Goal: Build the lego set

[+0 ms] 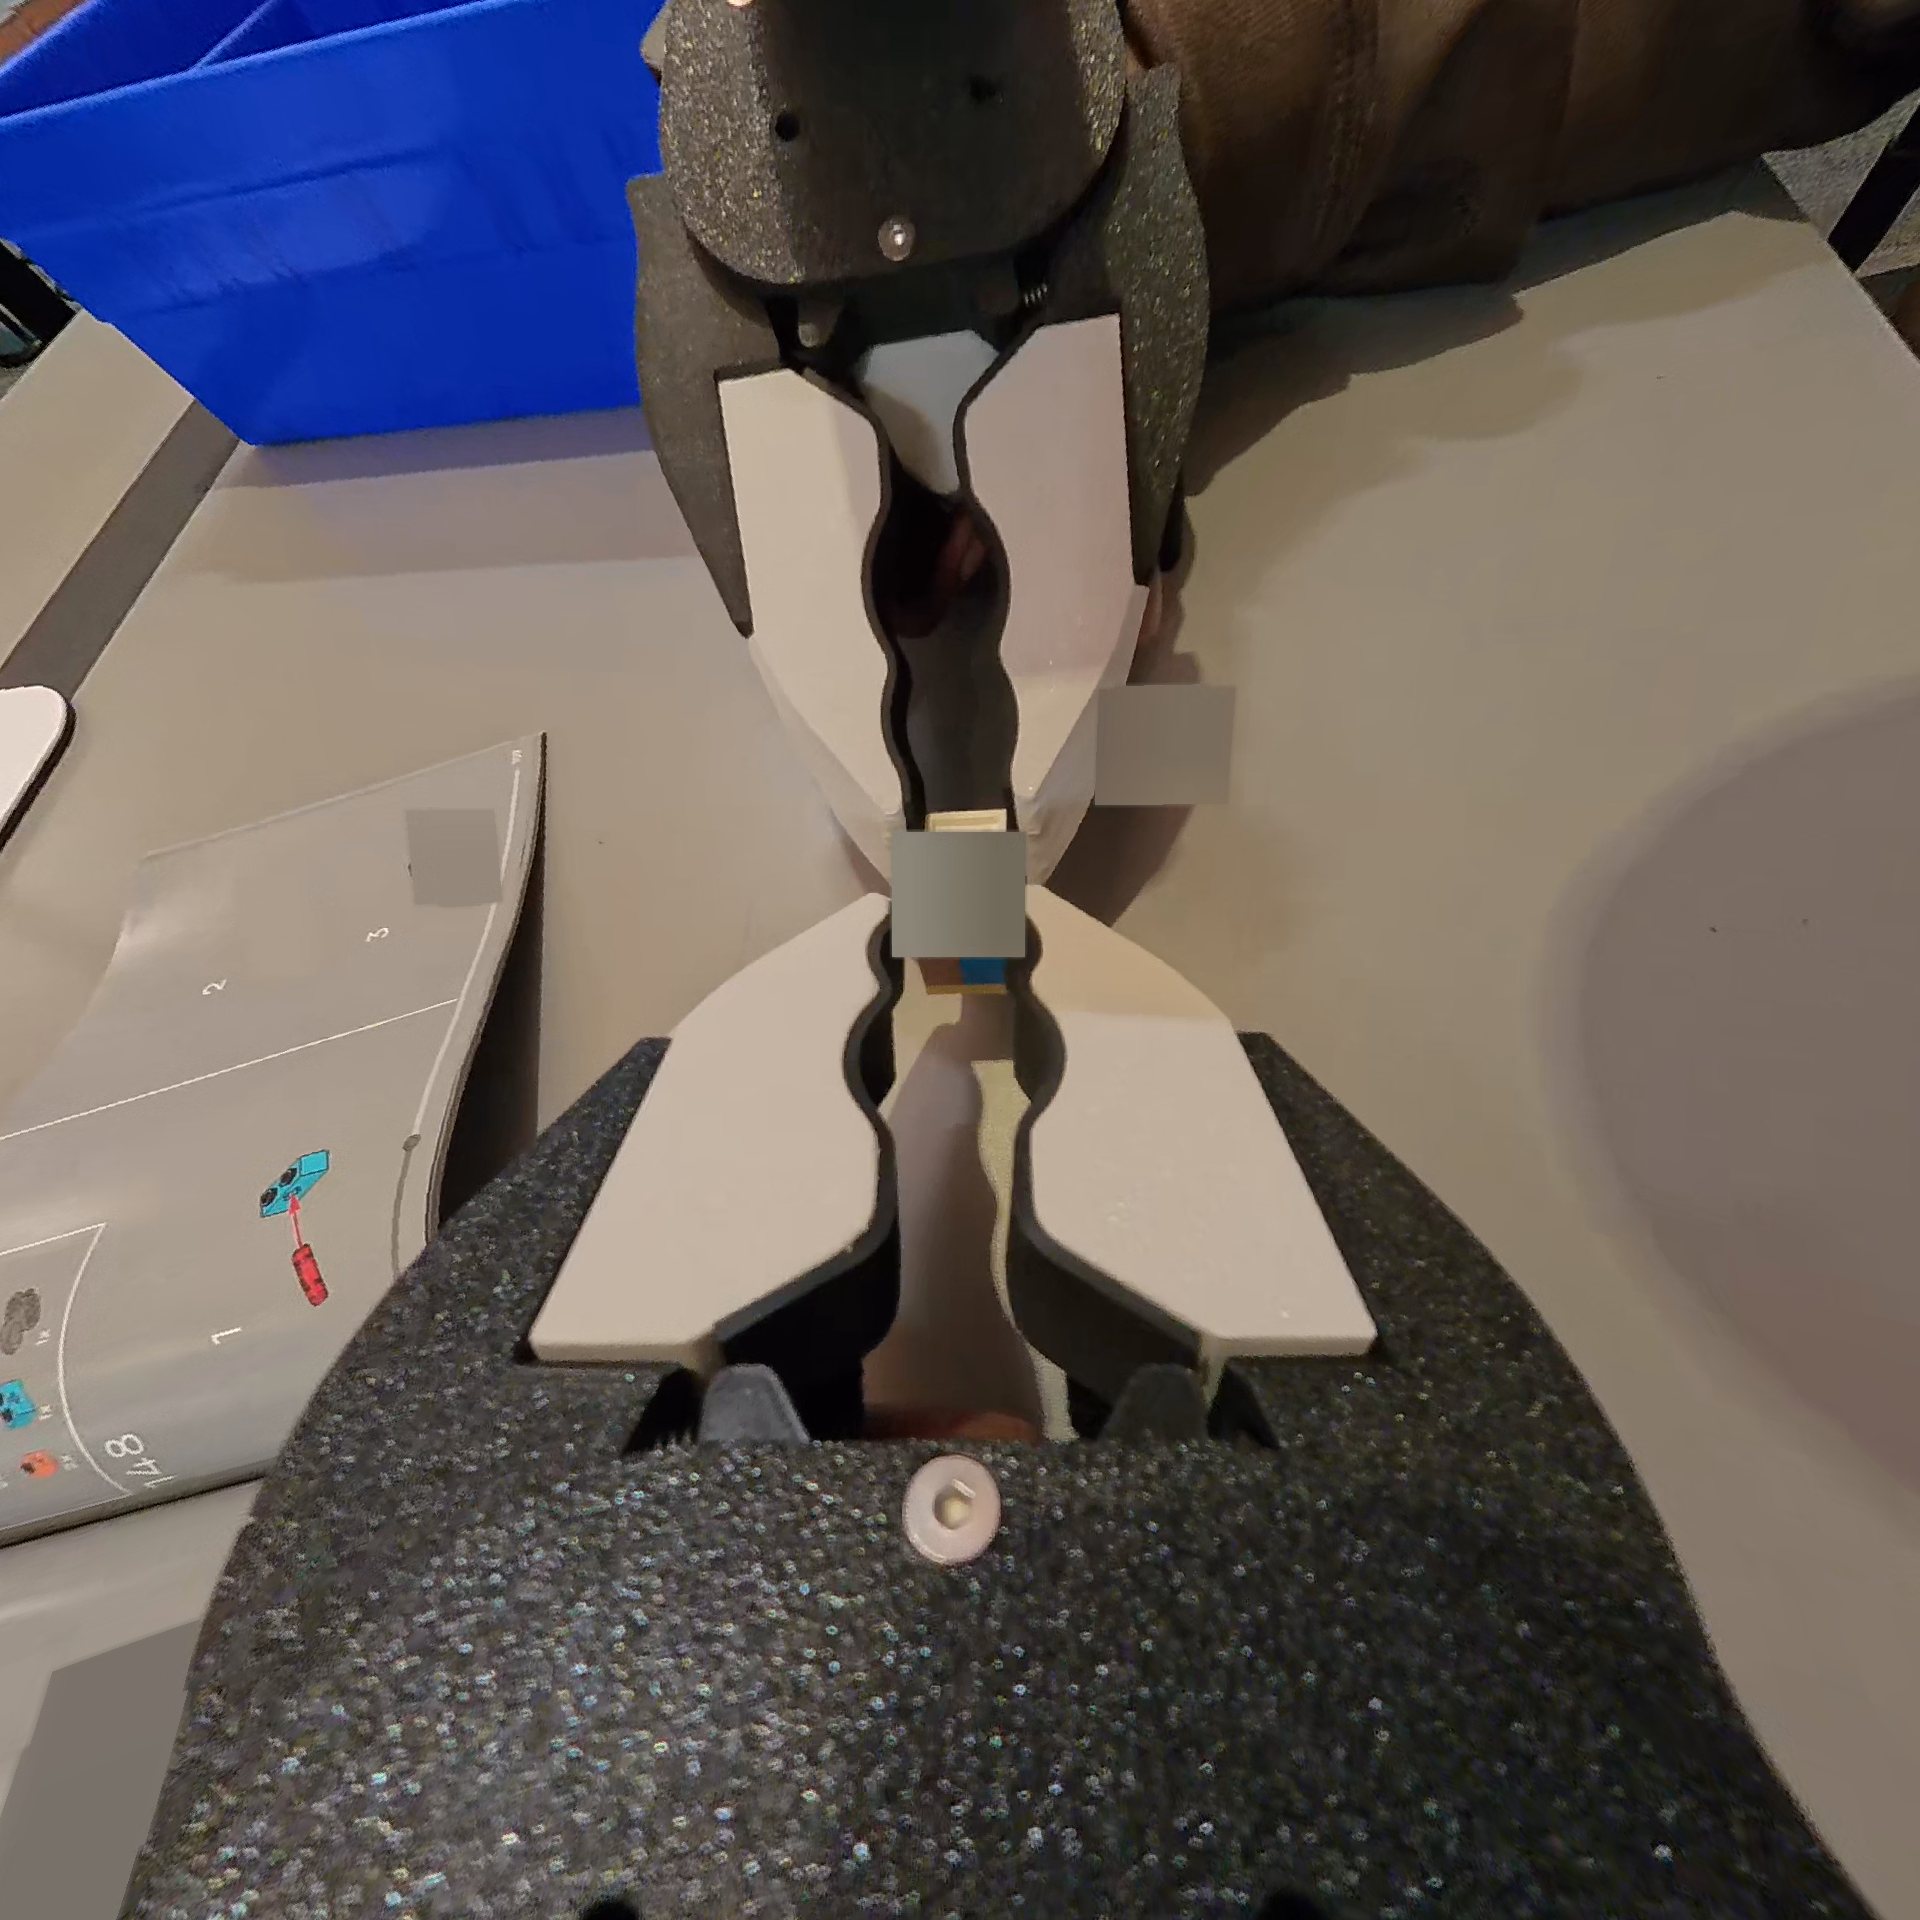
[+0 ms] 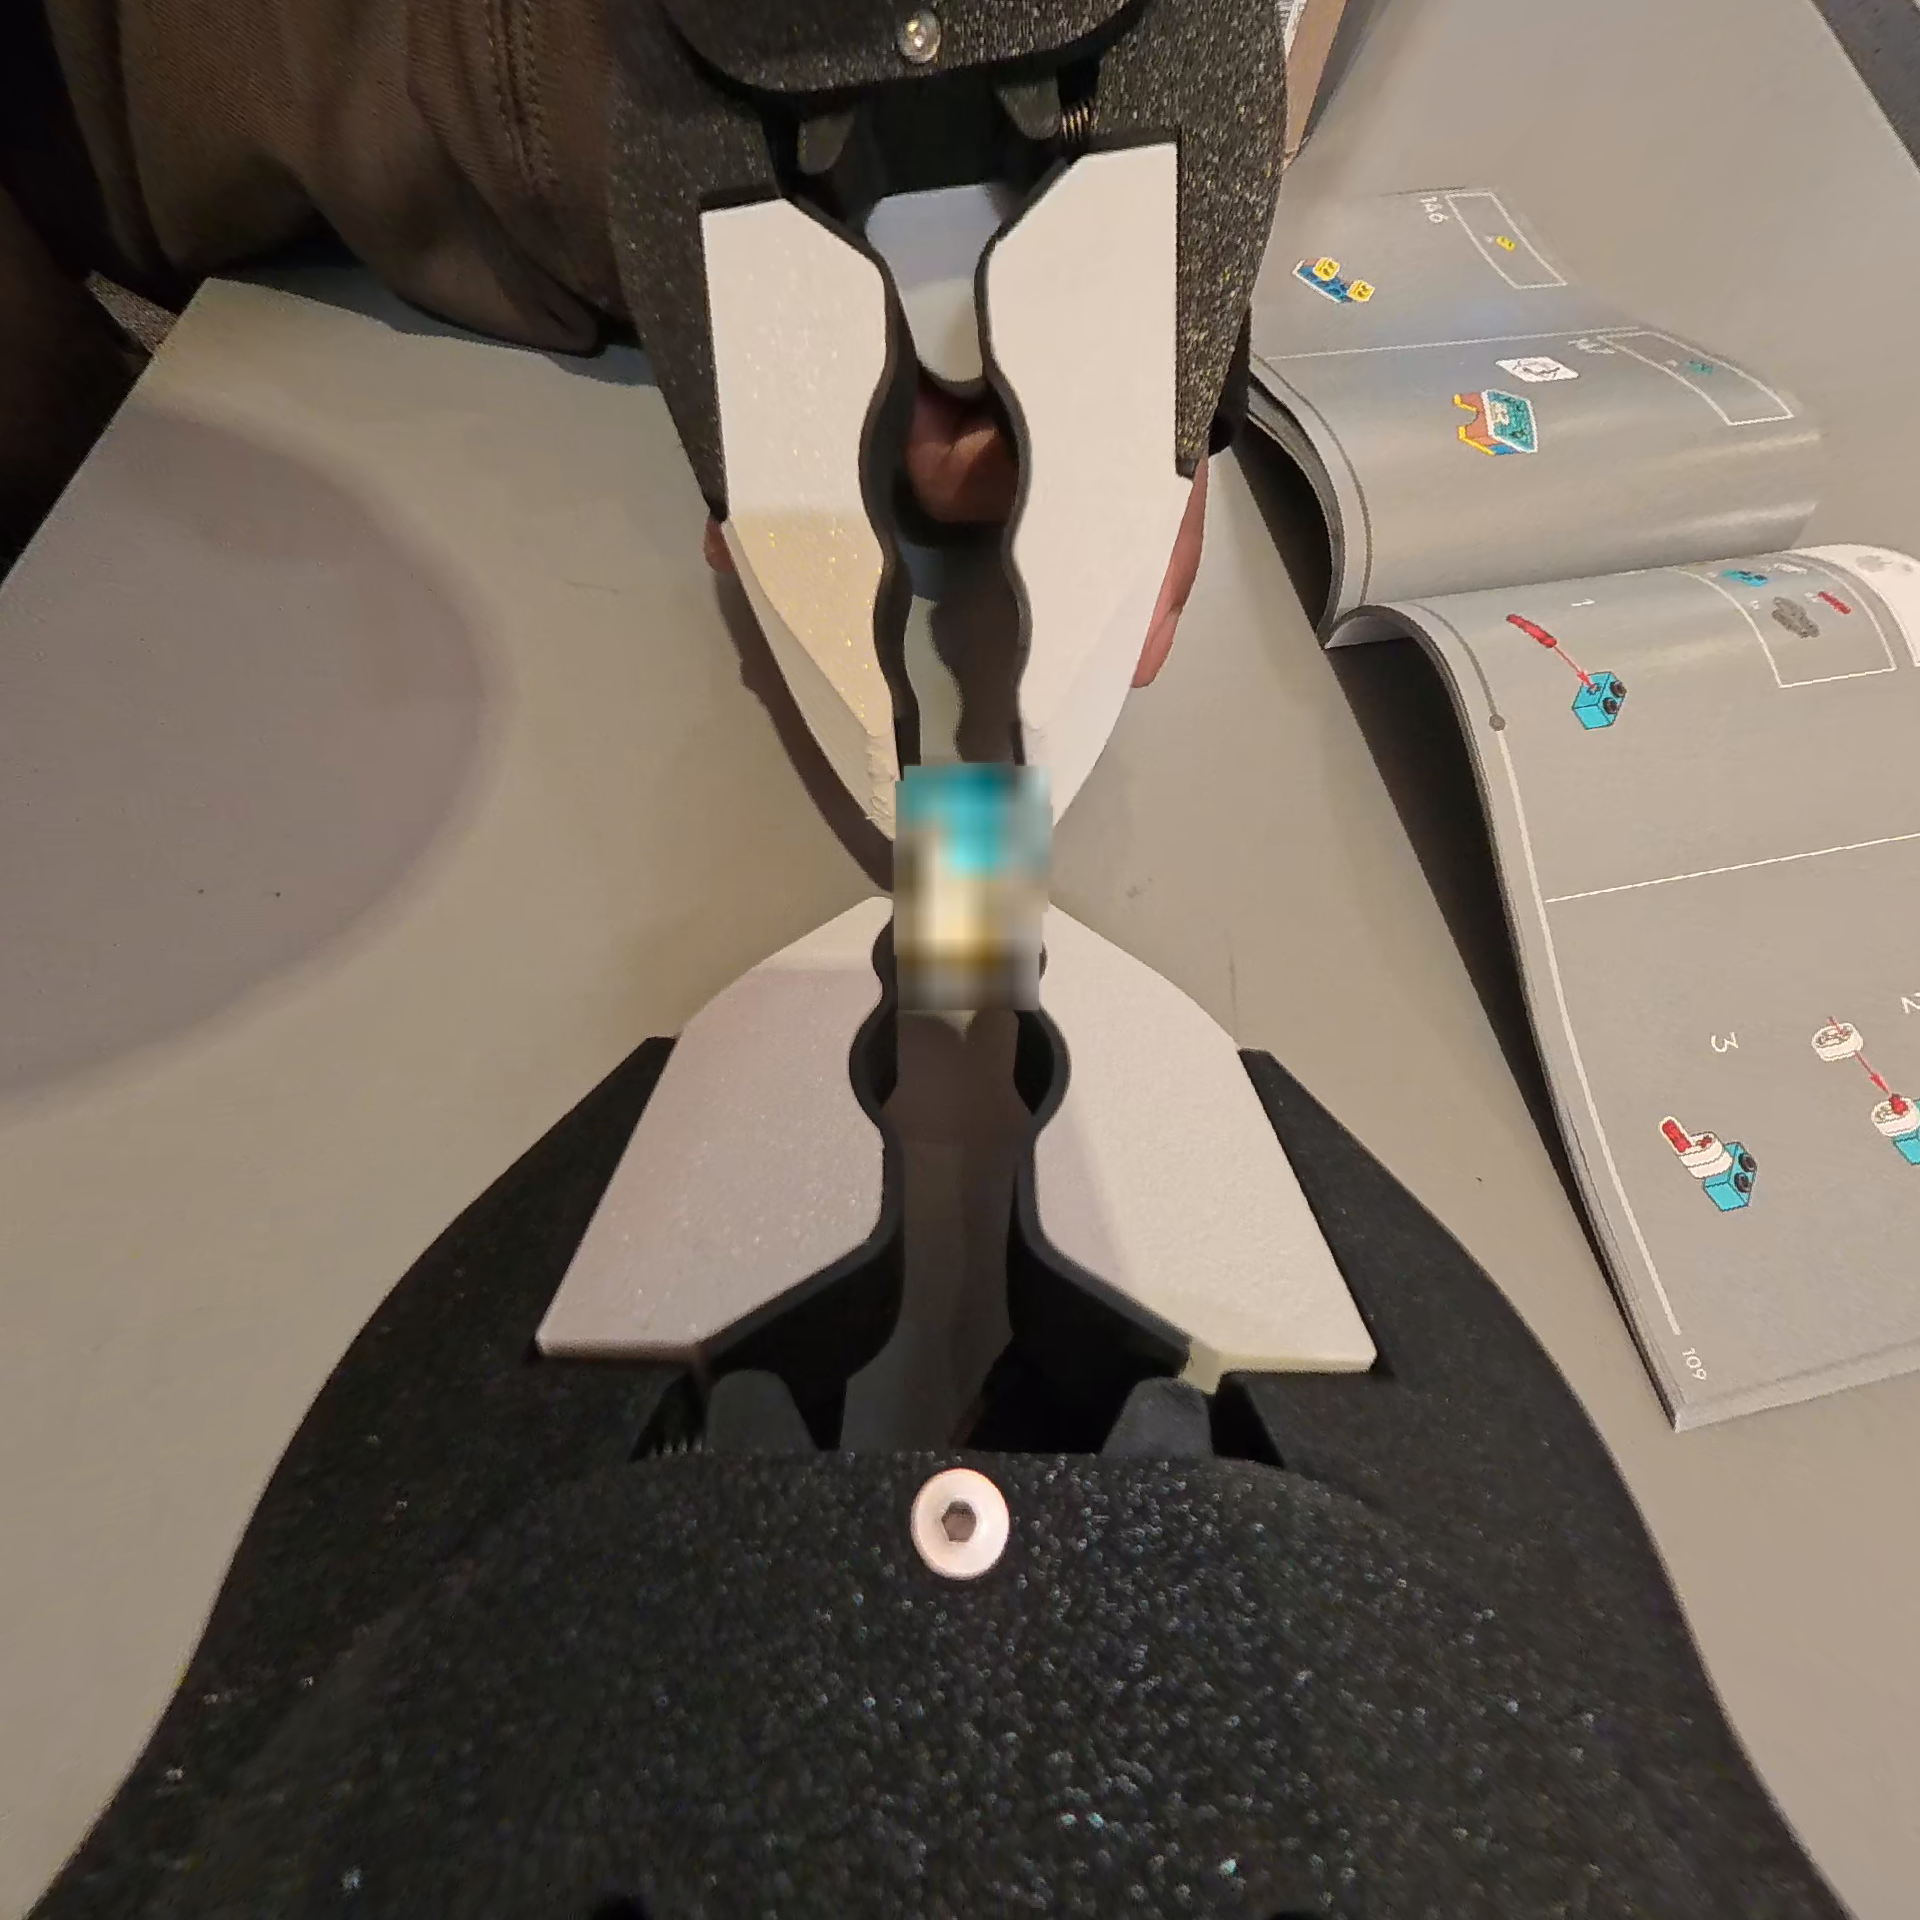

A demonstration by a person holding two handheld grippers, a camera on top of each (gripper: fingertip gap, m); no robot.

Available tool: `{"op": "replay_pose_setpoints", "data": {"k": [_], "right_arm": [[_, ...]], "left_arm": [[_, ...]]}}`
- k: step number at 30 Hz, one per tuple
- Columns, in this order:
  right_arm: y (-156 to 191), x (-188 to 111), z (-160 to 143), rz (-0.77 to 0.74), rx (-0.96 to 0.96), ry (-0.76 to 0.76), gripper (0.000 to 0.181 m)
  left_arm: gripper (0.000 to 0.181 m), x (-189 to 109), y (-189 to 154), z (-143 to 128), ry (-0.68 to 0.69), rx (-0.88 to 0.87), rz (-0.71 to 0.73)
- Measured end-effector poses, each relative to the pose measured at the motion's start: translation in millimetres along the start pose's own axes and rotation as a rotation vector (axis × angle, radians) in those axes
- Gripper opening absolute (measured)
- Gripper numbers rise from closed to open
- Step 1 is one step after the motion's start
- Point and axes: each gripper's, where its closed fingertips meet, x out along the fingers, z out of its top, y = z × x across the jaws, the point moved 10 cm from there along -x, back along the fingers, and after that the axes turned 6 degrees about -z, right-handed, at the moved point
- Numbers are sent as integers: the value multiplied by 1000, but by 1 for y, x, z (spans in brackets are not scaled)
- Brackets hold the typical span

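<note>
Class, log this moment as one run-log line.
left gripper: shut on lego piece | right gripper: meets it tip to tip, grip masked | manual: open

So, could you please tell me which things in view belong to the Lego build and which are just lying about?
Part of the job:
- left gripper, tip to tip with the right gripper
- small brick assembly pinched between them, mostly hidden by a blur patch
- open instruction booklet

Lying about:
- blue bin
- grey table
</note>
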Motion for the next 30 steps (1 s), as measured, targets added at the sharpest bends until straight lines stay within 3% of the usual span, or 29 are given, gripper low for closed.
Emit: {"op": "replay_pose_setpoints", "data": {"k": [10, 21, 30], "right_arm": [[-1, -1, 0, 7, 13, -15, 18], [-2, -4, 0, 22, 19, -39, 18], [-3, -16, 11, -4, -5, -95, 18]], "left_arm": [[30, 3, 1, -4, 30, -26, -10], [19, 3, 2, -4, 21, -48, -31], [19, -4, 7, -1, -116, -122, -65]]}}
